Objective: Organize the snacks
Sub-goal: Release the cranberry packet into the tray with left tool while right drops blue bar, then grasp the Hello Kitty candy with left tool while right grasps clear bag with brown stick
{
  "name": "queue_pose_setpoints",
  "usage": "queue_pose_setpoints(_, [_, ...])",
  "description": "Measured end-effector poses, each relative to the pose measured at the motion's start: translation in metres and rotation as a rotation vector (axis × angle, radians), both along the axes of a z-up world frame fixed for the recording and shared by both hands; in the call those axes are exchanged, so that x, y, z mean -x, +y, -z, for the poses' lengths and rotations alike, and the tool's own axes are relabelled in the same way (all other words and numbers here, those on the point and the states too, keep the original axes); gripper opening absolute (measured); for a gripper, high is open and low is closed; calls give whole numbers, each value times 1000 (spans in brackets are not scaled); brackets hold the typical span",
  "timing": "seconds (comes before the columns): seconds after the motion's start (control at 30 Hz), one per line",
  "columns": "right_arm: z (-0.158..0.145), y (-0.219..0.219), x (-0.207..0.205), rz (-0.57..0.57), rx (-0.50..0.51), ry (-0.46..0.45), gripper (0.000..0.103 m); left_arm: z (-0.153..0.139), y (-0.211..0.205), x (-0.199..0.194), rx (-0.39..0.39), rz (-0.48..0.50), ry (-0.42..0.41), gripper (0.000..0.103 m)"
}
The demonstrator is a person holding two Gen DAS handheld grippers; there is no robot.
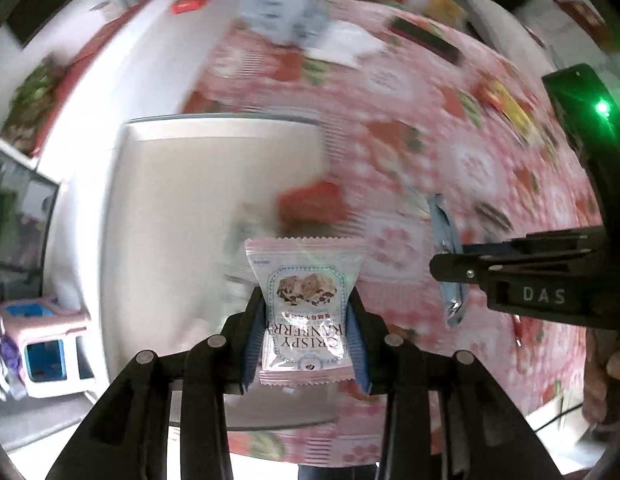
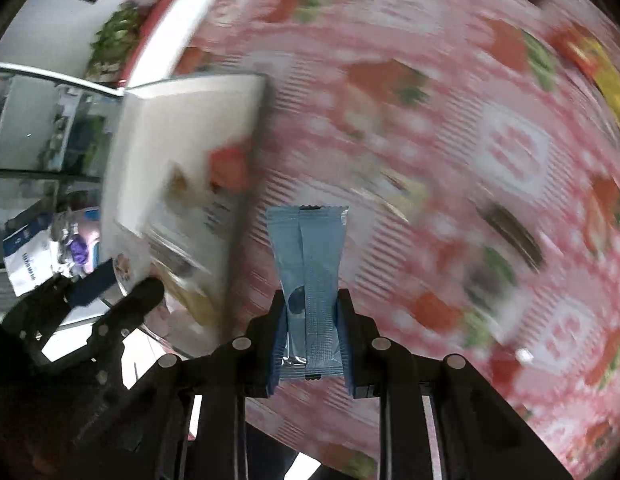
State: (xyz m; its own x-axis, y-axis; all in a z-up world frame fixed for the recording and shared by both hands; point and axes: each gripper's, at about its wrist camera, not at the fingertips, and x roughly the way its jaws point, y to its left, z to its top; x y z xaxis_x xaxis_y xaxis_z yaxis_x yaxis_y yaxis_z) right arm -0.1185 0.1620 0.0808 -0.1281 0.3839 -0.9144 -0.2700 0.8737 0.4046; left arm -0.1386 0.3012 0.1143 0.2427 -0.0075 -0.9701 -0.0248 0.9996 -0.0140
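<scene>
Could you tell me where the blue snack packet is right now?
The blue snack packet is clamped in the right gripper, above the strawberry tablecloth, right of the white tray.

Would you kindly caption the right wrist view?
Right gripper holds a blue packet above the pink tablecloth.

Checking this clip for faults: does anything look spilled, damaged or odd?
Nothing spilled or torn. Both packets are squeezed at the waist: the pink packet in the left gripper, the blue packet in the right gripper. Heavy motion blur hides the tray contents.
</scene>
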Motion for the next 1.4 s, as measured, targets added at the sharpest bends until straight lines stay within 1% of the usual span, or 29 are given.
queue_pose_setpoints(0.1, [-6,37,-13,-17,-45,-5,24,-3,37,-7,-18,-67,-3,41])
queue_pose_setpoints(0.17, [-7,58,-21,-21,-67,-6,24,2,56,-11,-22,-115,7,41])
queue_pose_setpoints(0.27, [-4,83,-30,-17,-99,4,24,10,77,-14,-23,-138,31,42])
queue_pose_setpoints(0.3, [-3,91,-33,-14,-115,5,24,13,80,-15,-29,-137,40,43])
queue_pose_setpoints(0.37, [0,103,-36,-21,-118,3,26,19,83,-14,-71,-129,60,52])
queue_pose_setpoints(0.43, [4,108,-34,-30,-92,11,62,20,83,-10,-108,-118,62,76])
queue_pose_setpoints(0.47, [4,105,-34,-18,-77,-1,95,18,83,-8,-118,-112,50,79])
queue_pose_setpoints(0.5, [3,98,-35,-4,-67,-25,102,17,83,-5,-119,-107,38,79])
queue_pose_setpoints(0.6, [6,70,-39,21,-9,-32,102,14,79,1,-108,-81,33,80])
queue_pose_setpoints(0.63, [11,57,-42,40,36,-33,102,14,78,3,-104,-73,35,80])
queue_pose_setpoints(0.7, [24,28,-48,75,164,-40,102,14,74,4,-95,-59,36,80])
queue_pose_setpoints(0.77, [38,-2,-53,110,259,-28,102,13,68,5,-87,-45,35,80])
queue_pose_setpoints(0.8, [45,-17,-56,134,294,-13,102,11,65,6,-81,-37,33,80])
queue_pose_setpoints(0.87, [55,-38,-60,174,333,6,102,9,59,7,-73,-21,30,80])
queue_pose_setpoints(0.97, [65,-64,-68,265,344,34,102,8,45,6,-59,18,28,80])
queue_pose_setpoints(1.07, [70,-73,-76,304,349,22,102,5,28,5,-43,58,37,80])
queue_pose_setpoints(1.13, [73,-77,-80,300,370,10,102,1,14,5,-26,90,31,80])
queue_pose_setpoints(1.2, [82,-85,-78,288,390,16,102,-2,1,3,-10,117,28,80])
queue_pose_setpoints(1.27, [90,-92,-69,278,389,27,102,-3,-15,-1,24,146,37,80])
queue_pose_setpoints(1.33, [95,-98,-57,248,393,21,102,-1,-31,-7,72,156,61,80])
queue_pose_setpoints(1.4, [103,-105,-48,201,441,16,102,5,-48,-16,125,153,99,80])
